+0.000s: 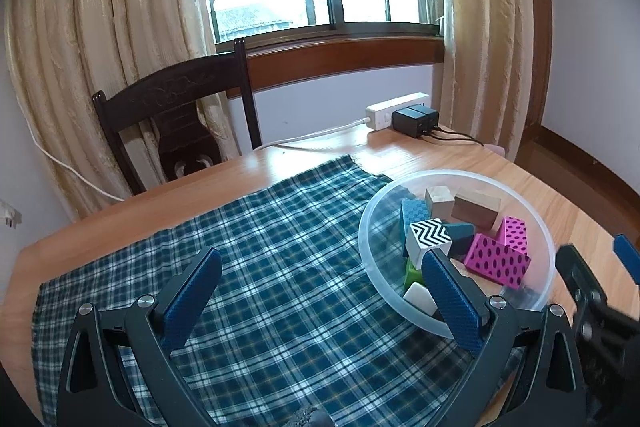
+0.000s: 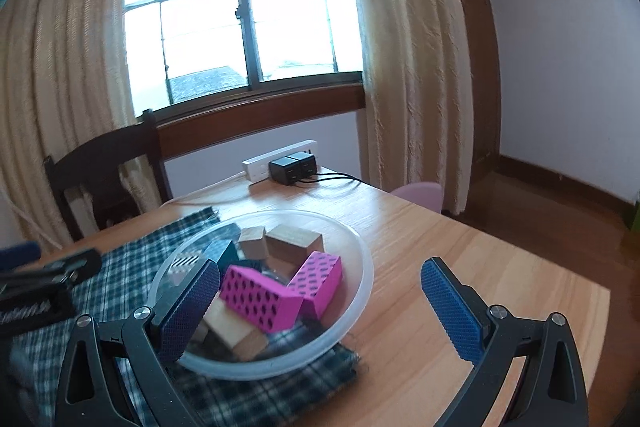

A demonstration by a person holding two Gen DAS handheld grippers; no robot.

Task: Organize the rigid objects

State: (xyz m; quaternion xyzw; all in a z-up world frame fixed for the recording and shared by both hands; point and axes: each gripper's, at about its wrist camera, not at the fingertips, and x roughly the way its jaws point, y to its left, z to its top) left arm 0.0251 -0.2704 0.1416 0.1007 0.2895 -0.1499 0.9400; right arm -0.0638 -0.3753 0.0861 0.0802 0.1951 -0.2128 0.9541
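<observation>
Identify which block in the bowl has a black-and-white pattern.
The zigzag block, near the bowl's left rim; the others are pink dotted, teal, plain wood, green or white.

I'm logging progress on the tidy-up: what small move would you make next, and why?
Probably back both grippers away and stop. The blocks, such as the pink dotted one and the zigzag one, lie in the clear bowl; the plaid cloth shows none left; left gripper and right gripper are open, holding nothing.
</observation>
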